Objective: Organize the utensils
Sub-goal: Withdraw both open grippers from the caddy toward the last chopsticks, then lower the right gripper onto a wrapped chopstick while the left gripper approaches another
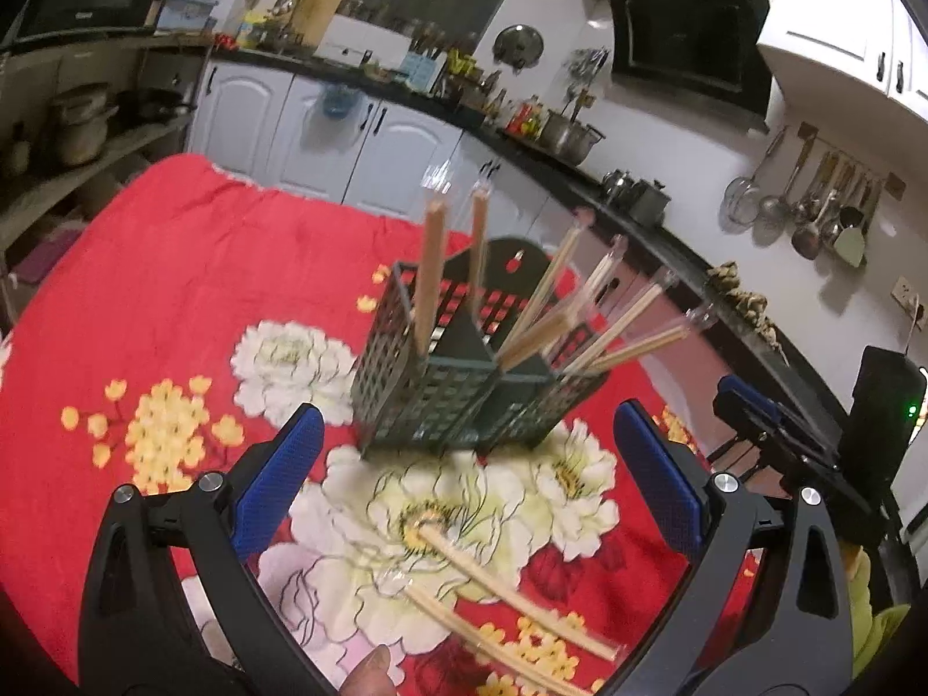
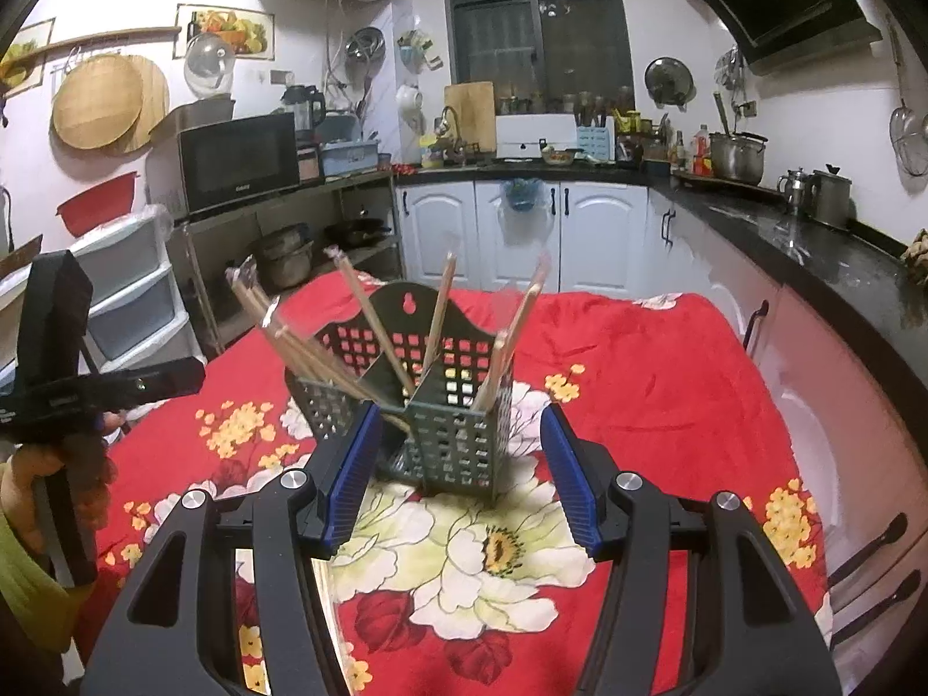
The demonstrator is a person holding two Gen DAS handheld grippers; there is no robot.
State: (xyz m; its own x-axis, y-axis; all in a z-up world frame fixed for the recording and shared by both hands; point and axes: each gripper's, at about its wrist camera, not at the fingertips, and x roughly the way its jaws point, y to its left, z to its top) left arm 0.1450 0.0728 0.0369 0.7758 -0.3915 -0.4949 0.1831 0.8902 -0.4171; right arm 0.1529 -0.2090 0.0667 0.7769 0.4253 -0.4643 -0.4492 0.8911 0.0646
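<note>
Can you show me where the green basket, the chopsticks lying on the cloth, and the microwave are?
dark green perforated plastic utensil basket (image 1: pixel 429 400), left wrist view, front wall.
plastic-wrapped wooden chopsticks on the cloth (image 1: pixel 510 591), left wrist view, mid-length.
black microwave oven (image 2: pixel 238 162), right wrist view, door.

The green holder (image 2: pixel 441 406) is standing mid-table, its slanting chopsticks (image 2: pixel 371 319) fanning out and blocking approach from above; red cloth (image 2: pixel 667 406) is lying open left, right and near.

the utensil holder (image 1: pixel 458 383) stands on the bench (image 1: pixel 145 290), with wrapped chopsticks (image 1: pixel 432 272) upright or leaning in its compartments. nearer the left claw (image 1: pixel 464 475), two more wrapped pairs (image 1: pixel 510 591) lie flat on the bench. kitchen cabinets (image 2: pixel 522 232) stand behind the bench.
</note>
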